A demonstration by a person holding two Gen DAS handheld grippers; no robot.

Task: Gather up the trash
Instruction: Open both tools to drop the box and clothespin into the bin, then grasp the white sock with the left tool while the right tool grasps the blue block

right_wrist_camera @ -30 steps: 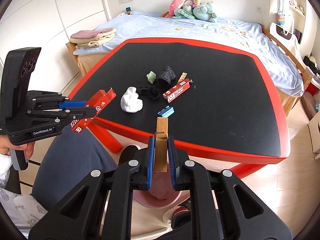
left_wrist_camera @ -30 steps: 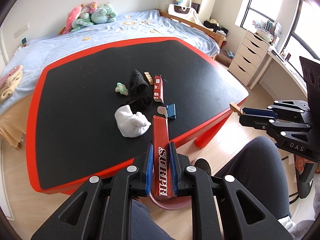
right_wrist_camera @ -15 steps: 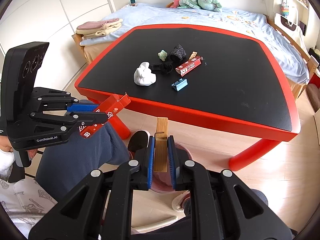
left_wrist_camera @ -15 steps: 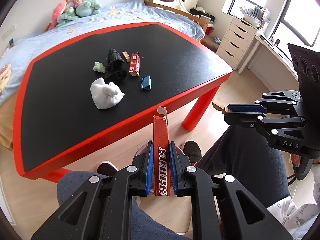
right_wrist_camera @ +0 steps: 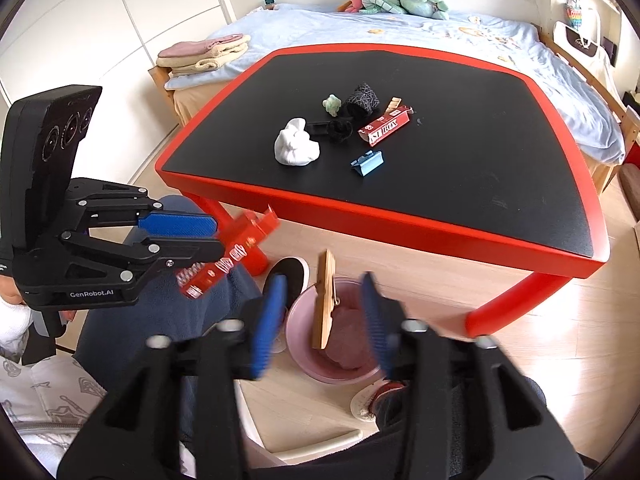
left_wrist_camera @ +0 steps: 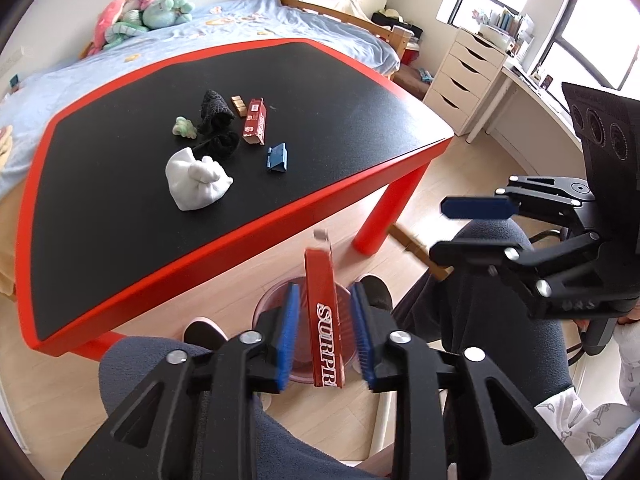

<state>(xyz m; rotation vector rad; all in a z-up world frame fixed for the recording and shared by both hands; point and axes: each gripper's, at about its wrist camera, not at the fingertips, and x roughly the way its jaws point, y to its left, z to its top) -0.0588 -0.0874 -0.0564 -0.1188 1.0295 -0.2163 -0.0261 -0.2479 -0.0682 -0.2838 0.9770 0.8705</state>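
The drop step is in hand. The left gripper [left_wrist_camera: 325, 338] is held over the pink bin [right_wrist_camera: 340, 368] on the floor by the bench's near edge; its jaws are opening and the red box [left_wrist_camera: 323, 316] is seen loose between them, no longer pressed. The right gripper's [right_wrist_camera: 322, 320] jaws are opening wide, and the wooden clip [right_wrist_camera: 325, 300] is released above the bin. Next, a reach back to the bench [left_wrist_camera: 100, 184] is judged needed, where a white wad [left_wrist_camera: 196, 184], a blue clip [left_wrist_camera: 277, 157] and a second red box [left_wrist_camera: 255, 121] are left mid-bench.
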